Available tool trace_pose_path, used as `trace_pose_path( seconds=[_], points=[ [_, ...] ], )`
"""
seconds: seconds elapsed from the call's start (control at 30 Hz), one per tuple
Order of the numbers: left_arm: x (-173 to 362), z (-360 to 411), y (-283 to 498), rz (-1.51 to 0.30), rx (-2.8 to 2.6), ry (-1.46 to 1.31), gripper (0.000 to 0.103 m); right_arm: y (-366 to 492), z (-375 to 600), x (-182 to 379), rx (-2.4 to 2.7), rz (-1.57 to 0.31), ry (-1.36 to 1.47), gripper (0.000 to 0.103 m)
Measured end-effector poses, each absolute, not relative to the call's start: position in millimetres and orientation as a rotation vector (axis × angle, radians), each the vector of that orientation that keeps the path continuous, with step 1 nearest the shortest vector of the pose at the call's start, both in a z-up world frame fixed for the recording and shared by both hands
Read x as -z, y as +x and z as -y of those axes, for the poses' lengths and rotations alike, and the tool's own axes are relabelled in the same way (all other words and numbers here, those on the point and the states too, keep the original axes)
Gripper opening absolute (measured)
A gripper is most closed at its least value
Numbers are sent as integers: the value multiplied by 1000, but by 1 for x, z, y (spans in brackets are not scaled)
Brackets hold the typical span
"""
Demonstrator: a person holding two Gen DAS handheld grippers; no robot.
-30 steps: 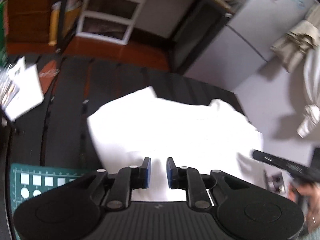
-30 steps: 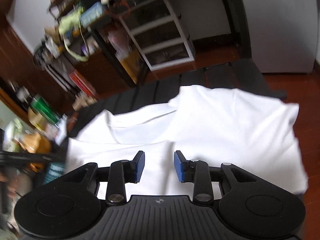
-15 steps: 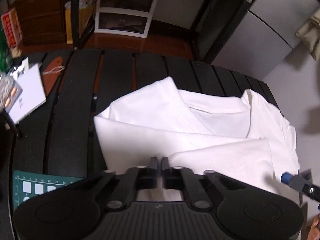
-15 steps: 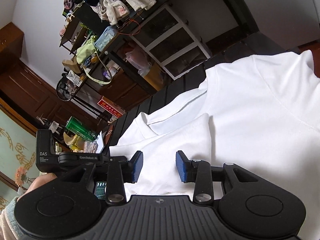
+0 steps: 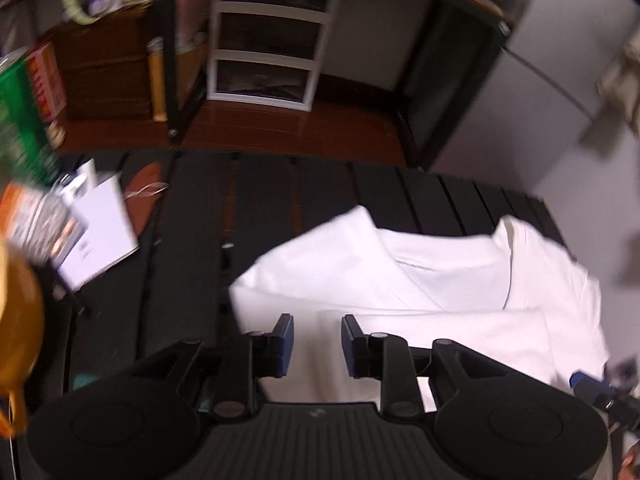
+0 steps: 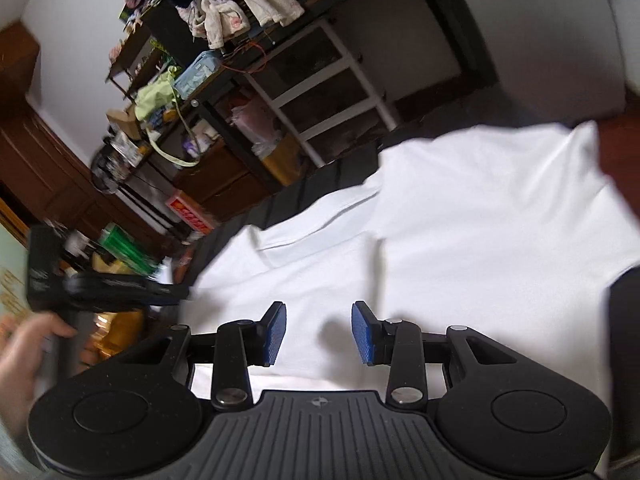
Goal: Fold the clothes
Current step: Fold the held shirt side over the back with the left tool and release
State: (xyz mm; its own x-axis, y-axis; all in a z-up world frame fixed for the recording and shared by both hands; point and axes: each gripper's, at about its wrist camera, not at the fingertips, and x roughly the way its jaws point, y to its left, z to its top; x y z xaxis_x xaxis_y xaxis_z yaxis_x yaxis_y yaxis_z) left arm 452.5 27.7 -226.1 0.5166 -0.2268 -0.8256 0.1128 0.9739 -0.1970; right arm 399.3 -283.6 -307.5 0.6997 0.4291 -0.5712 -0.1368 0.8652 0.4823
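A white T-shirt lies on the dark slatted table, with one side folded in over its middle. It also shows in the right wrist view. My left gripper is open and empty just above the shirt's near left part. My right gripper is open and empty over the shirt's near edge. The left gripper's body shows at the left of the right wrist view, held by a hand. One tip of the right gripper shows at the lower right of the left wrist view.
White papers and a brown leather piece lie at the table's left. A golden object stands at the near left. A white drawer unit, dark shelves and a grey fridge stand beyond the table.
My left gripper was shut on the shirt half a second ago; it has opened and let go. The folded side now lies on the shirt. My right gripper stayed open and shifted a little.
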Motion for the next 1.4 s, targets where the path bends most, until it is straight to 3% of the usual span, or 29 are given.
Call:
trace_pose_path(
  seconds=[0.1,0.3,0.37,0.4,0.43,0.77,0.87,0.93,0.97,1.13,1.2,1.4],
  points=[
    [216,-18,431,-945,242,-53,26,380,262,303,-360,-697,129,35],
    [229,25,418,-904,336,27,26,375,216,310,-360,-704,-126,35],
    [247,26,428,-958,314,0,22,378,210,314,-310,-698,-178,29],
    [255,24,432,-979,288,-3,14,379,208,316,-280,-698,-199,20],
    [258,21,433,-981,279,-9,10,380,210,318,-262,-701,-190,13],
    [252,8,423,-925,302,47,10,363,239,314,-223,-731,-145,16],
    [243,9,414,-895,332,45,16,355,250,304,-198,-675,-97,20],
    [236,14,405,-863,387,33,29,359,249,299,-288,-630,2,20],
    [234,17,403,-852,416,29,29,366,245,300,-322,-626,35,20],
    [266,17,408,-976,447,55,27,393,231,324,-337,-732,113,18],
    [266,13,403,-956,465,84,22,390,233,327,-342,-709,93,17],
    [265,-3,391,-928,515,198,22,383,234,329,-346,-697,32,18]
  ],
)
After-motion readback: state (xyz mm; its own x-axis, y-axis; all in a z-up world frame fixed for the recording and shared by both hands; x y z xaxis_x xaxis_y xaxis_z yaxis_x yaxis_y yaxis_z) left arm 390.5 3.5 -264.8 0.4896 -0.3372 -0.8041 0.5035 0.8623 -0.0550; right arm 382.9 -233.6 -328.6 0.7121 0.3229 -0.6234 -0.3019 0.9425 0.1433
